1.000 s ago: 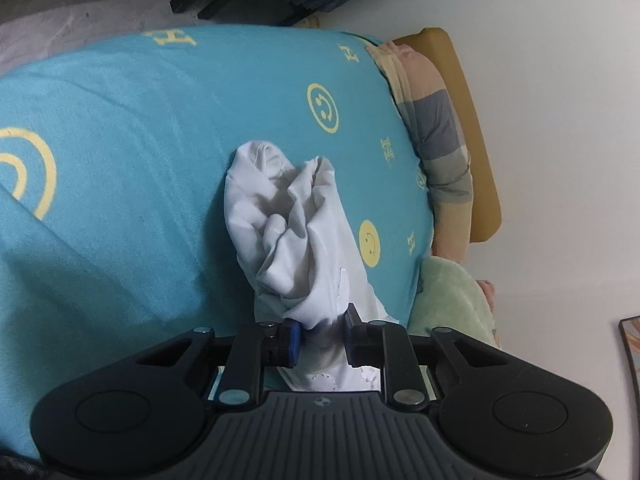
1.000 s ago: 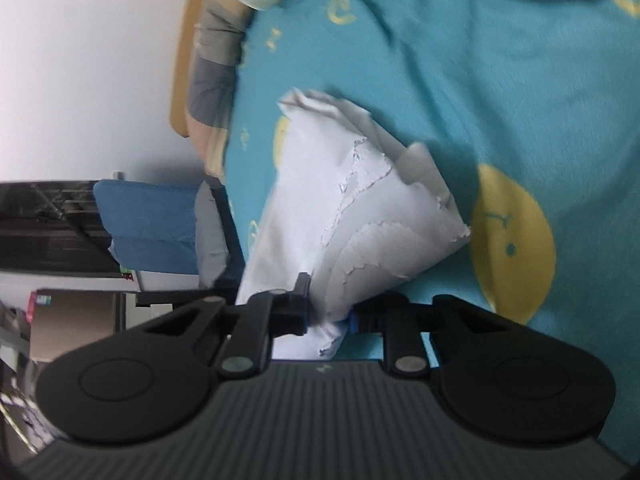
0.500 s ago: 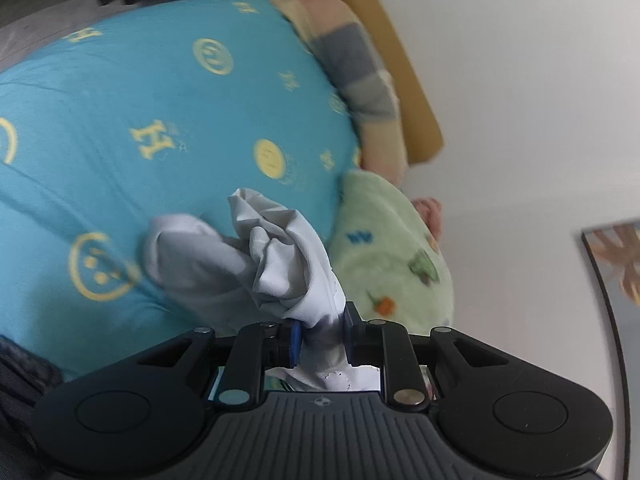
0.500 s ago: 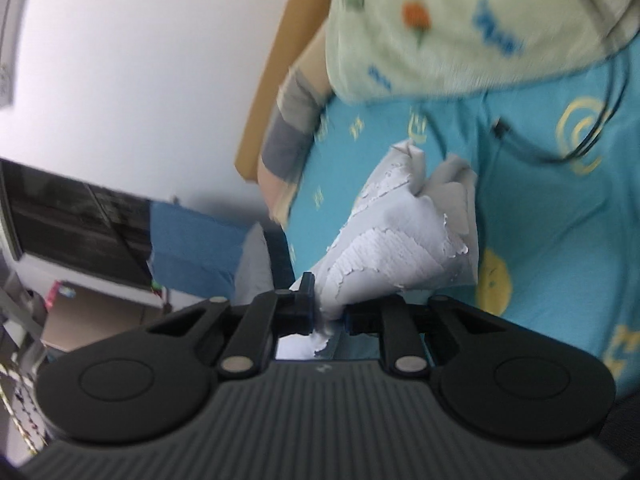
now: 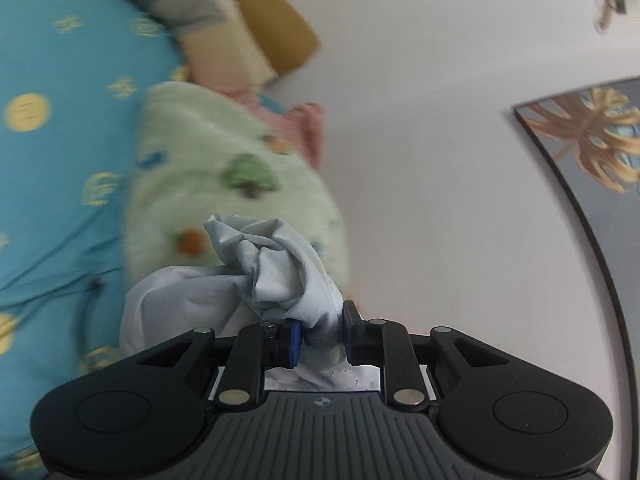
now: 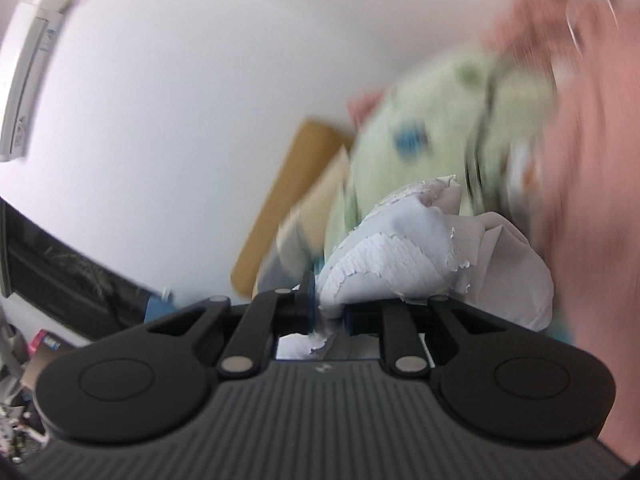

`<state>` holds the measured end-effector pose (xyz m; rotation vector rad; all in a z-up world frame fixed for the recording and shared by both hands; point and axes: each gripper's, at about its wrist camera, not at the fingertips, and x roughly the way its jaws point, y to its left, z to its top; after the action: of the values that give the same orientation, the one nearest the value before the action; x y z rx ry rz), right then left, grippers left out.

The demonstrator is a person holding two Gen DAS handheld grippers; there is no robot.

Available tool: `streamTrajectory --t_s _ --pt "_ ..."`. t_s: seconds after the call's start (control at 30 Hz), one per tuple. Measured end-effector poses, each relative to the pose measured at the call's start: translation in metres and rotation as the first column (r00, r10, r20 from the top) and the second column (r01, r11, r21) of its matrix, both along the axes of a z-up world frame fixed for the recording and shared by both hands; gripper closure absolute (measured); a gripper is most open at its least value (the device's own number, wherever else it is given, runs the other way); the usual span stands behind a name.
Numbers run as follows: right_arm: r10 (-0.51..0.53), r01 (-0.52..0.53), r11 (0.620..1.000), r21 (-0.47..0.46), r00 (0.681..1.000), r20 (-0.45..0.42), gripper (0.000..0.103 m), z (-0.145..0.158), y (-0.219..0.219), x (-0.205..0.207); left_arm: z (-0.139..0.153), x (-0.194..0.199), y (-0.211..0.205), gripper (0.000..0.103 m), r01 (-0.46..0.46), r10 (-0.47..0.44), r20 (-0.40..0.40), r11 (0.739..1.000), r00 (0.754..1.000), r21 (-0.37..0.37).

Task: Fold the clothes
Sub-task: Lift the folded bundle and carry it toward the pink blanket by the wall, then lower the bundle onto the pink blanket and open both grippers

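A white garment (image 5: 276, 268) with a cracked white print hangs bunched from both grippers, lifted above the bed. My left gripper (image 5: 320, 332) is shut on one bunch of its cloth. My right gripper (image 6: 328, 312) is shut on another part of the white garment (image 6: 400, 256), whose flaking print faces this camera. The rest of the cloth sags to the left in the left wrist view and to the right in the right wrist view.
A blue bedspread (image 5: 60, 140) with yellow smiley prints lies below. A pale green blanket (image 5: 224, 160) and a pink cloth (image 5: 308, 128) lie by the white wall (image 5: 440, 120). A tan headboard (image 5: 276, 28) and checked pillow (image 5: 192, 4) stand beyond. A framed picture (image 5: 592, 136) hangs at right.
Both grippers have lifted the white garment off the bedspread and swung upward toward the wall and the green blanket. Both stay shut on it. The views are now motion-blurred.
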<state>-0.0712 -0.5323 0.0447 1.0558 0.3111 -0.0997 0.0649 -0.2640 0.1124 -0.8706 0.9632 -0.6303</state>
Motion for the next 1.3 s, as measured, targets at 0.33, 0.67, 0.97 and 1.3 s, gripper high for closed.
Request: streamTrajectory --t_s 0.33,0.67,0.97,1.3 --pt "-0.228 0.249 0.929 -0.274 0.968 0.106 0.086 0.044 -0.115 0.028 -0.012 0.063 -0.162 0.081 0.228 -0.216 0.238 0.973 0.947 -0.023" --pt "-0.258 0.229 0.956 -0.181 0.954 -0.153 0.086 -0.088 -0.104 -0.023 -0.128 -0.007 -0.149 0.082 0.350 -0.406 0.284 0.909 0.869 0.227" --pt "-0.238 0.203 0.969 -0.141 0.919 -0.313 0.075 -0.102 -0.070 -0.043 -0.132 -0.047 -0.119 0.056 0.342 -0.472 0.287 0.849 0.834 0.402" --pt "-0.220 0.106 0.911 -0.398 0.942 -0.253 0.023 -0.006 -0.007 -0.089 -0.013 -0.130 -0.069 0.001 0.246 -0.483 0.484 0.846 0.729 0.473"
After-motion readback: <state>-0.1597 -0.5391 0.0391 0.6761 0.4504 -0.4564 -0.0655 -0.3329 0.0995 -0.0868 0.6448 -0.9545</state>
